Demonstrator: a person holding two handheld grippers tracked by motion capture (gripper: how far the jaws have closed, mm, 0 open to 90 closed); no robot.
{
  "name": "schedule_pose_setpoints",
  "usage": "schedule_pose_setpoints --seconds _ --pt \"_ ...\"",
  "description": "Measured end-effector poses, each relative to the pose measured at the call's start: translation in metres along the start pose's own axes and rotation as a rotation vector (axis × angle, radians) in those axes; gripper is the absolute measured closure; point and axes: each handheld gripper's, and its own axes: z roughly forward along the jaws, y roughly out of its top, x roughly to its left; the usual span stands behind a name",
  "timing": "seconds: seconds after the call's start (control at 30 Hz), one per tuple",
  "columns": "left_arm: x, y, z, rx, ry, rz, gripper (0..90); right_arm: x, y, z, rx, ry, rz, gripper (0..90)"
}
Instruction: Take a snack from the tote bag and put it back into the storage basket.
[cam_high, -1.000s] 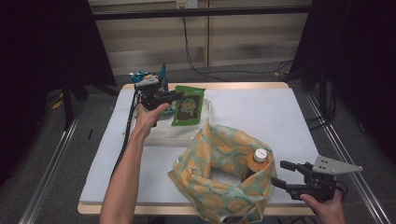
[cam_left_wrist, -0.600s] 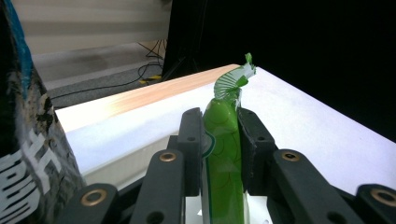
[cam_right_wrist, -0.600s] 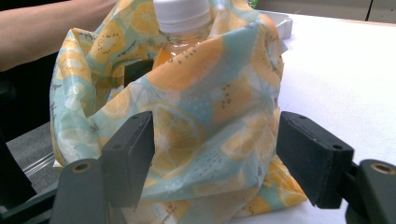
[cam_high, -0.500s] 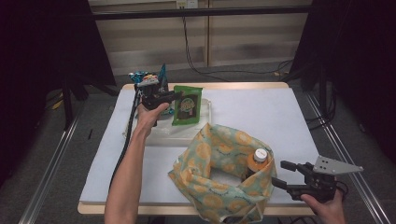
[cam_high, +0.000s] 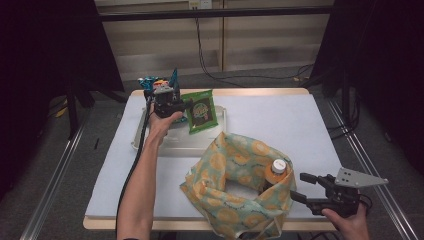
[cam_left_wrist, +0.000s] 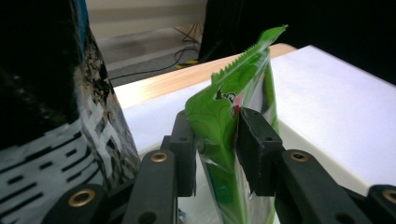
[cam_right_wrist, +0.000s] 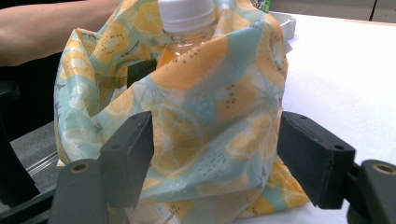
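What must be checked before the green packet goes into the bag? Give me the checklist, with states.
1. Green packet between the left gripper jaws: ok; pads touch it, though the jaws have just been opening.
2. Packet lifted clear of the tray: cannot tell.
3. Bag mouth open: ok.
4. Bottle upright in the bag: ok.
5. Right gripper gripping the bag: not ok; jaws stand open either side of it.

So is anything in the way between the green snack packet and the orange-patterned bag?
Nothing visible blocks it. The green snack packet stands between the left gripper's jaws over the white tray. Between it and the orange-patterned bag lie just the tray's rim and bare table. A bottle already stands inside the bag.
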Motion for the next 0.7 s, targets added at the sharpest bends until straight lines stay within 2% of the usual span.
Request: schedule_pose_setpoints --seconds 0.03,0.27,0.47,0.57,0.6,0.7 --pt "0.001 0.001 0.002 0.003 0.016 -0.007 68.2 0.0 0.0 0.0 0.0 0.001 -0.002 27.3" --pt "0.001 0.008 0.009 0.022 0.024 0.006 63.8 -0.001 -0.001 0.0 0.002 0.002 0.002 27.2" --pt "0.0 0.011 0.007 0.018 0.035 0.015 54.4 0.0 -0.001 0.001 0.01 0.007 0.001 27.1" --pt "0.001 0.013 0.005 0.021 0.041 0.004 50.2 0.0 -0.001 0.001 0.012 0.008 0.0 27.1" --pt "0.001 0.014 0.005 0.021 0.044 -0.003 45.1 0.0 -0.001 0.002 0.012 0.011 -0.003 27.1" --pt "-0.001 0.019 0.001 0.022 0.037 -0.013 43.3 0.001 -0.001 0.002 0.014 0.016 -0.003 27.1"
